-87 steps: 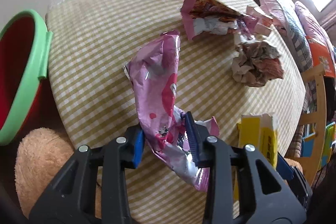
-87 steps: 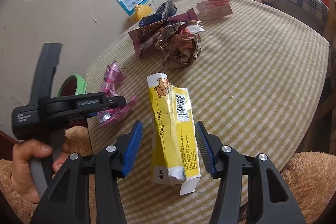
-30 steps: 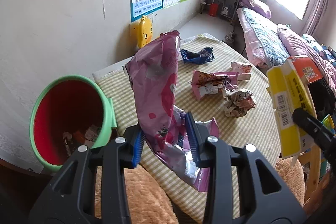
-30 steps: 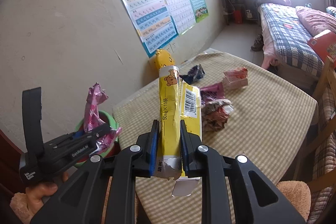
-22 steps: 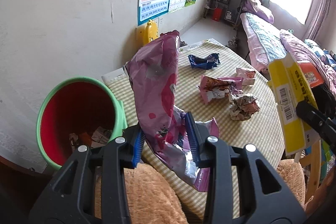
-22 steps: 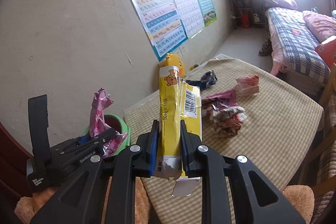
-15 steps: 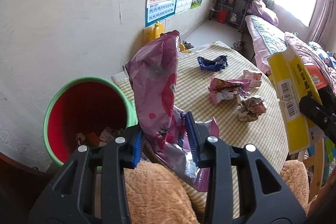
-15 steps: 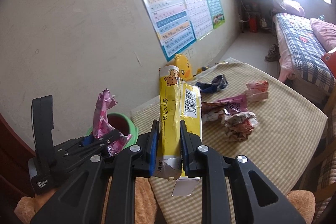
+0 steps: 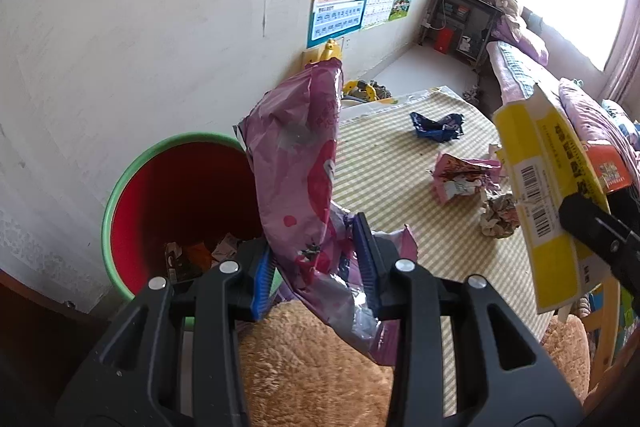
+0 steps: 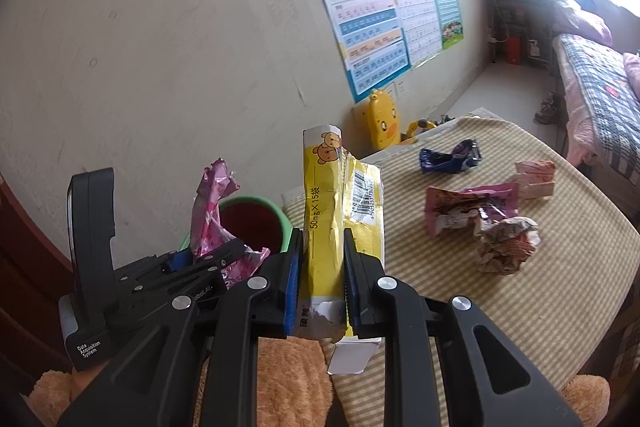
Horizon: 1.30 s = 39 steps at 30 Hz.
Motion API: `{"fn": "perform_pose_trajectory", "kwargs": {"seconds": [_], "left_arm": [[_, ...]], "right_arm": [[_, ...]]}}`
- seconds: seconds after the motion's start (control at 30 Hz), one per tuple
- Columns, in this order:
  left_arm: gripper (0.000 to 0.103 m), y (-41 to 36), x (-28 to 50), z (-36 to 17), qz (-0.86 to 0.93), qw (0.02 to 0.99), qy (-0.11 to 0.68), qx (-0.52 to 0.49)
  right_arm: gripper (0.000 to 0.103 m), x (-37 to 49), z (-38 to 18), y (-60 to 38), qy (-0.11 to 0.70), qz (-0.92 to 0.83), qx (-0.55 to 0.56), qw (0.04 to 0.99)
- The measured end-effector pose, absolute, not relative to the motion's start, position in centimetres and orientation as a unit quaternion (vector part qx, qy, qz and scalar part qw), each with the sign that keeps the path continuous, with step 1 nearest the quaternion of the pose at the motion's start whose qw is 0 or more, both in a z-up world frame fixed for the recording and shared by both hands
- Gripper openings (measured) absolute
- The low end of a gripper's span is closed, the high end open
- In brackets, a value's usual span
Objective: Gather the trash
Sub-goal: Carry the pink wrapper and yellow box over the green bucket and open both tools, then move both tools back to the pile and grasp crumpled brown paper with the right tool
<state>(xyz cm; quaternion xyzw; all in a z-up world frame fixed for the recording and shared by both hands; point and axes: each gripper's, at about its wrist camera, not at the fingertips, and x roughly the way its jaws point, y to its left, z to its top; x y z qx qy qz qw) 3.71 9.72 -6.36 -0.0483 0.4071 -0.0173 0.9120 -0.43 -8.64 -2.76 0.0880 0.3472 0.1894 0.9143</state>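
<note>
A: Left gripper (image 9: 316,259) clamped on pink wrapper (image 9: 298,163), lifted clear of table (image 9: 384,163). Right gripper (image 10: 318,279) pinching yellow box (image 10: 324,211), upright.

B: What's changed?

A: Three seconds back both pieces lay flat on the cloth, with the right jaws open around the box. Now both are airborne. Over the last second the bin (image 9: 120,187) has slid closer under the left view; its red inside and some scraps at the bottom show.

B: So, transport leg?

A: Looks so. Wrapper hangs near the bin's rim, not yet over the mouth. Box trails behind, beside the left tool.

B: Remaining?

A: Blue wrapper (image 10: 450,157), pink packet (image 10: 468,209), paper ball (image 10: 506,245), small pink carton (image 10: 536,179) on the table. Two drops first, then more trips, I'd judge.
</note>
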Motion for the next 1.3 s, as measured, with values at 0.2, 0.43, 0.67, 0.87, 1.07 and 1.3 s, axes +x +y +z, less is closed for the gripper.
{"fn": "perform_pose_trajectory", "kwargs": {"seconds": [0.2,0.43,0.67,0.87,1.07,1.3], "left_arm": [[0.035,11.5,3.6,-6.8,-0.007,0.91,0.411,-0.06],[0.035,14.3,3.6,-7.5,0.021,0.906,0.415,-0.076],[0.035,17.6,3.9,-8.8,0.057,0.897,0.429,-0.093],[0.035,19.0,4.4,-10.2,0.068,0.888,0.443,-0.105],[0.035,19.8,4.8,-11.5,0.069,0.878,0.458,-0.117],[0.057,20.9,5.0,-12.5,0.084,0.872,0.464,-0.133]], "right_arm": [[0.018,0.1,-3.3,-5.7,0.353,0.214,0.059,0.909],[0.019,2.1,-4.2,-2.6,0.366,0.242,0.054,0.897],[0.02,4.9,-5.1,0.1,0.381,0.275,0.058,0.881],[0.02,6.5,-5.9,1.7,0.394,0.293,0.058,0.869],[0.02,7.4,-6.8,3.4,0.402,0.305,0.046,0.862],[0.043,8.6,-7.6,3.9,0.406,0.312,0.072,0.856]]}}
